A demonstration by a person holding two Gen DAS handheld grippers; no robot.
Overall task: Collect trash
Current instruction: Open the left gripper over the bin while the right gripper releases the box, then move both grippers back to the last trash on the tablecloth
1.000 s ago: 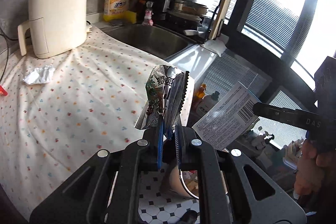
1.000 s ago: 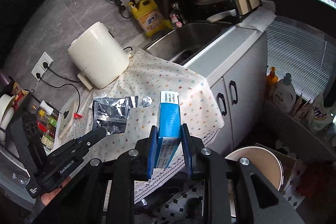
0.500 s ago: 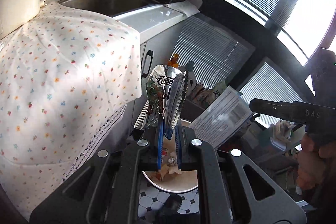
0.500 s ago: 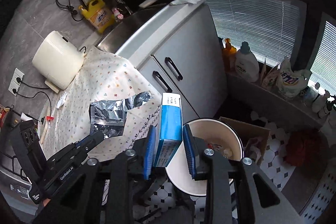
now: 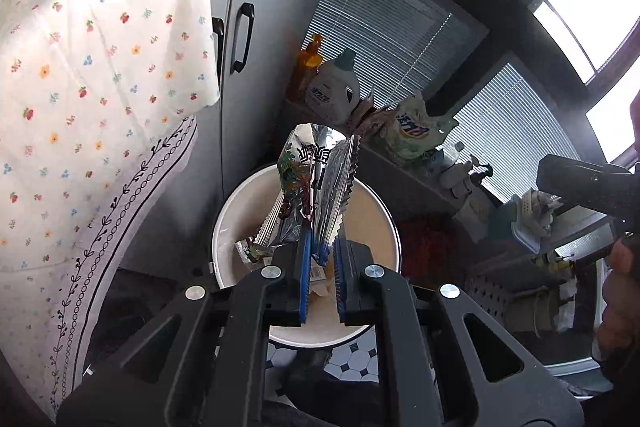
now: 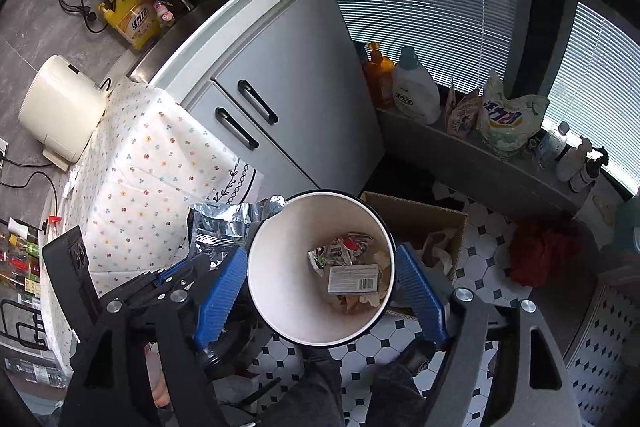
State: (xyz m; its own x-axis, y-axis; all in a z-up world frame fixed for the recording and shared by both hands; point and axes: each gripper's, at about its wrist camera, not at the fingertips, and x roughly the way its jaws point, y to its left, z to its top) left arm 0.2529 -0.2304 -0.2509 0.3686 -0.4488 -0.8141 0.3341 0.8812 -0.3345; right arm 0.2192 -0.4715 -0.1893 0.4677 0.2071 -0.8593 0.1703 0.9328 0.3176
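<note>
Hanging over the white bin [image 5: 384, 211], the left gripper [image 5: 320, 259] has its blue pads [image 5: 305, 259] drawn in close on the lower edge of a silver foil snack wrapper [image 5: 316, 179]. The wrapper stands upright out of the jaws, its torn zigzag edge up and away from the tool, with the bin's open mouth directly beyond it. Off to that gripper's left hangs a flowered tablecloth [image 5: 100, 87] draped over the counter edge, and past it the grey cabinet doors [image 5: 256, 39] with black handles.

The right gripper [image 6: 320, 287] is held above the same bin [image 6: 272, 287], its jaws spread wide and holding nothing; one blue pad [image 6: 222, 287] shows on each side of the bin's rim. Down inside the bin, straight ahead of this tool, a small box with a barcode [image 6: 353, 278] lies flat on crumpled wrappers [image 6: 332, 253] at the bottom. The foil wrapper [image 6: 220, 223] and the other gripper's dark body show just to the left of the bin rim. To the right of the bin sits an open cardboard box [image 6: 424, 223] on the black-and-white tiled floor [image 6: 492, 287]. Farther ahead, detergent bottles [image 6: 414, 87] and bags stand along a low ledge under the window blinds.
</note>
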